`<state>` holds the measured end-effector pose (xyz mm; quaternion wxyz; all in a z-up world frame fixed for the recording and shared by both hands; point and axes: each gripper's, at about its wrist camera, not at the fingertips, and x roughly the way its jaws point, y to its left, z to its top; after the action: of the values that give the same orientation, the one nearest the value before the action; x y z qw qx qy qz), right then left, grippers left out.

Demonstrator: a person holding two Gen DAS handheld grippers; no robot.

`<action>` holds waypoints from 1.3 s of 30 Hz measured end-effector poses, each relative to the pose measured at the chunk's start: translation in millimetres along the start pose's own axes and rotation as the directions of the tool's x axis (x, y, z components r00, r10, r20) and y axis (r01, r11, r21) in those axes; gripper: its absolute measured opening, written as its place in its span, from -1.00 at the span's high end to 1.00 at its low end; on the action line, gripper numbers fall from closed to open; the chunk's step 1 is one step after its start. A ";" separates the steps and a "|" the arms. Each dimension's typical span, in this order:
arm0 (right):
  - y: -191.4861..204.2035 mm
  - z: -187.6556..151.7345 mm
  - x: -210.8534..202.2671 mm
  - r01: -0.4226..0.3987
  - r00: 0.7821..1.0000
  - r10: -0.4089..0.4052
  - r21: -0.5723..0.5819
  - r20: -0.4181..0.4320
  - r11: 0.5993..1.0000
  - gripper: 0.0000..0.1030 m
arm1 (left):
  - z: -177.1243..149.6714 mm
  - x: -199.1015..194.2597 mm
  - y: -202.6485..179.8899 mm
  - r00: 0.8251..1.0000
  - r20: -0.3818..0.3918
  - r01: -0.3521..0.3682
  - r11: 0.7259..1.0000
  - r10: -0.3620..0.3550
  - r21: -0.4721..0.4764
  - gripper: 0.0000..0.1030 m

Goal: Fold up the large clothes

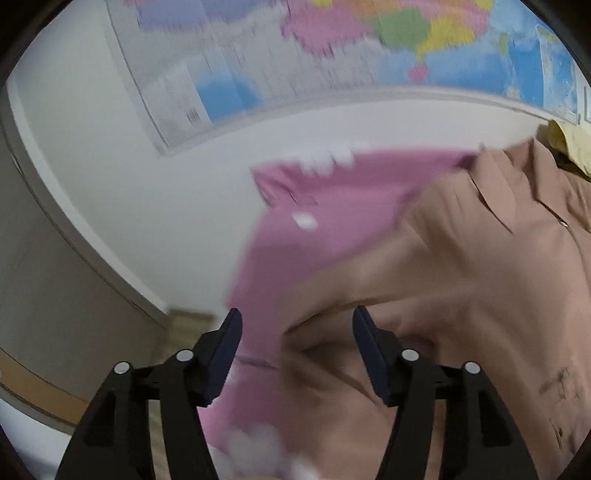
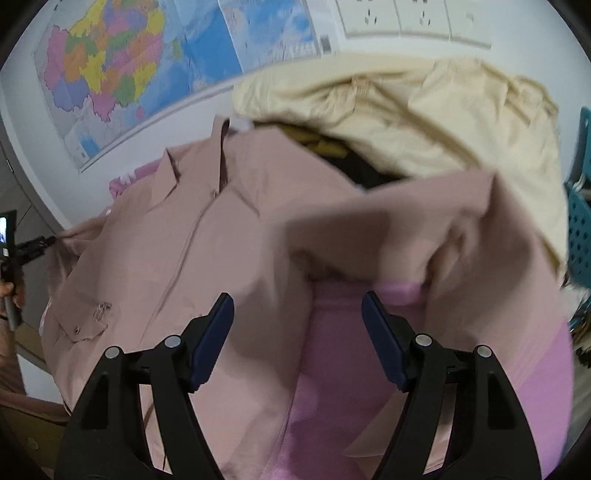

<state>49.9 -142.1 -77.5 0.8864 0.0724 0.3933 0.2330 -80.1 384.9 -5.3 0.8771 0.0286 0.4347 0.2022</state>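
Note:
A tan button-up shirt (image 1: 480, 266) with collar and chest pocket lies spread over a pink garment (image 1: 332, 206). In the right wrist view the shirt (image 2: 177, 251) lies collar-up with one sleeve folded across, and the pink garment (image 2: 340, 350) shows beneath it. My left gripper (image 1: 297, 332) is open, jaws wide apart just above a sleeve fold at the shirt's left edge. My right gripper (image 2: 297, 317) is open above the shirt's right side and the pink cloth. Neither holds anything.
A cream garment (image 2: 424, 122) is heaped behind the shirt over something dark. A map (image 2: 118, 74) and wall sockets (image 2: 399, 18) are on the white wall. A teal perforated basket (image 2: 580, 229) stands at the right. A white surface (image 1: 166, 221) lies left of the clothes.

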 end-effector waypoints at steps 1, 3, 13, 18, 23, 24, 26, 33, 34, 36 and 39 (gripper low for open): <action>0.3 -4.4 1.1 -0.019 1.000 0.020 0.005 -0.010 1.000 -0.41 | -8.2 0.7 -0.9 0.998 -0.013 0.056 0.998 -0.056 -0.009 -0.22; 1.2 -14.5 0.5 -0.048 0.999 0.048 0.012 -0.024 0.999 -0.58 | -26.6 -5.1 4.5 0.962 0.002 0.273 0.960 -0.273 -0.058 -0.32; 5.9 -72.8 -11.2 -0.167 0.984 0.170 0.047 -0.054 0.985 -0.66 | -109.3 -50.9 -17.3 0.654 0.044 0.756 0.653 -0.755 -0.039 -0.67; 9.4 -79.2 -15.1 -0.178 0.983 0.180 0.047 -0.038 0.983 -0.66 | -125.6 -47.4 -60.9 0.649 -0.038 0.761 0.648 -0.760 0.031 -0.72; 12.2 -78.0 -16.0 -0.193 0.980 0.195 0.049 -0.033 0.980 -0.66 | -123.2 -52.5 -80.9 0.667 -0.032 0.744 0.665 -0.744 0.063 0.59; 14.3 -77.2 -16.7 -0.191 0.981 0.193 0.048 -0.033 0.980 -0.64 | -122.9 -52.5 -80.7 0.657 -0.054 0.754 0.656 -0.752 0.038 0.74; 16.8 -74.4 -22.5 -0.191 0.981 0.192 0.039 -0.013 0.981 -0.56 | -124.0 -62.5 -69.7 0.623 -0.078 0.778 0.627 -0.778 -0.044 0.86; 49.0 -54.7 -54.5 -0.216 0.970 0.225 -0.093 0.098 0.972 -0.57 | -144.6 -106.6 -27.1 0.588 -0.087 0.783 0.593 -0.804 -0.186 0.84; 51.8 -52.4 -51.5 -0.211 0.971 0.221 -0.103 0.095 0.972 -0.58 | -150.5 -102.3 -29.9 0.611 -0.131 0.758 0.624 -0.781 -0.189 0.60; 52.2 -49.7 -38.2 -0.195 0.977 0.202 -0.094 0.068 0.976 -0.58 | -159.1 -85.2 -31.7 0.760 -0.188 0.596 0.783 -0.622 -0.178 0.27; 44.5 -53.3 -22.0 -0.193 0.980 0.195 -0.054 0.031 0.980 -0.58 | -164.4 -68.8 -25.3 0.810 -0.172 0.523 0.823 -0.561 -0.221 0.04</action>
<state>-17.7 -116.1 -85.3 0.8679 0.0923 0.3624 0.3269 -236.2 315.0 -61.3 0.8413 -0.1922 0.5048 -0.0200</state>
